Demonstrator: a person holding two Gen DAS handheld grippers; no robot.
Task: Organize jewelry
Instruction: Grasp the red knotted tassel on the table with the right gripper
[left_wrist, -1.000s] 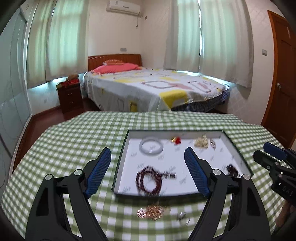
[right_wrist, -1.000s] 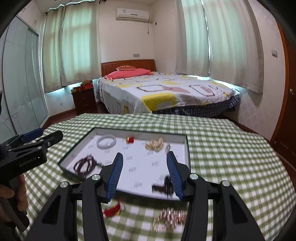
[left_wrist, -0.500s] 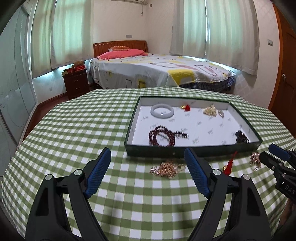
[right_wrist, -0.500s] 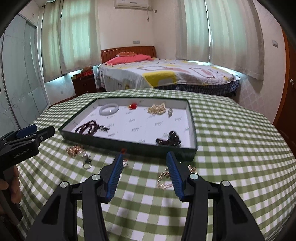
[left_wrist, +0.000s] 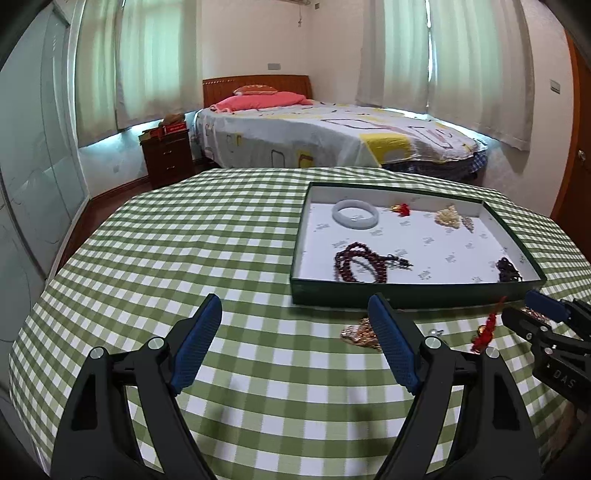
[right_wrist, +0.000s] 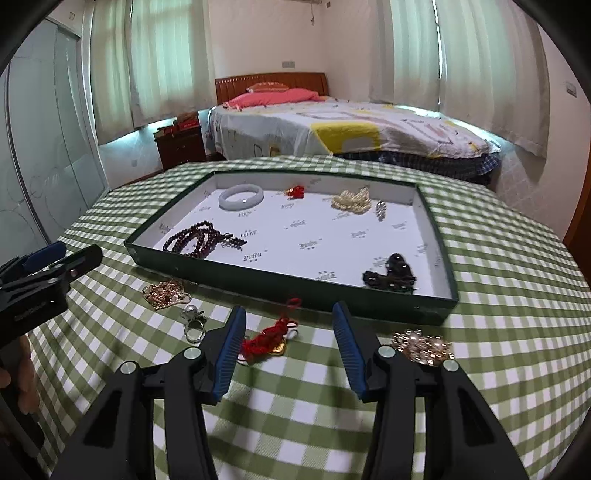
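Hovering low over a green-checked tablecloth (right_wrist: 498, 266), two hand-held grippers are pointing toward a shallow dark-green tray (right_wrist: 295, 291) with a white lining, which is serving as the collecting place for the jewelry. The right gripper (right_wrist: 286, 334) is narrowing its blue-padded jaws around a red knotted charm (right_wrist: 271, 334) lying on the cloth just near of the tray's front wall; the charm is sitting between the jaws, but the pads are not pressing on it yet. That is likely the next piece to go in. The left gripper (left_wrist: 295, 334) is standing wide open and empty, with a gold chain heap (left_wrist: 360, 332) just beyond its right finger, probably readied for that piece.

Already lying inside the tray, spaced well apart so they are not tangling, are a pale bangle (right_wrist: 241, 196) at the far left, a dark red bead string (right_wrist: 201, 238) at the near left, a pearl cluster (right_wrist: 351, 201) at the far right and a dark bracelet (right_wrist: 391, 277) at the near right. Still waiting on the cloth are a silver ring (right_wrist: 194, 325) and a sparkling brooch (right_wrist: 423, 347).
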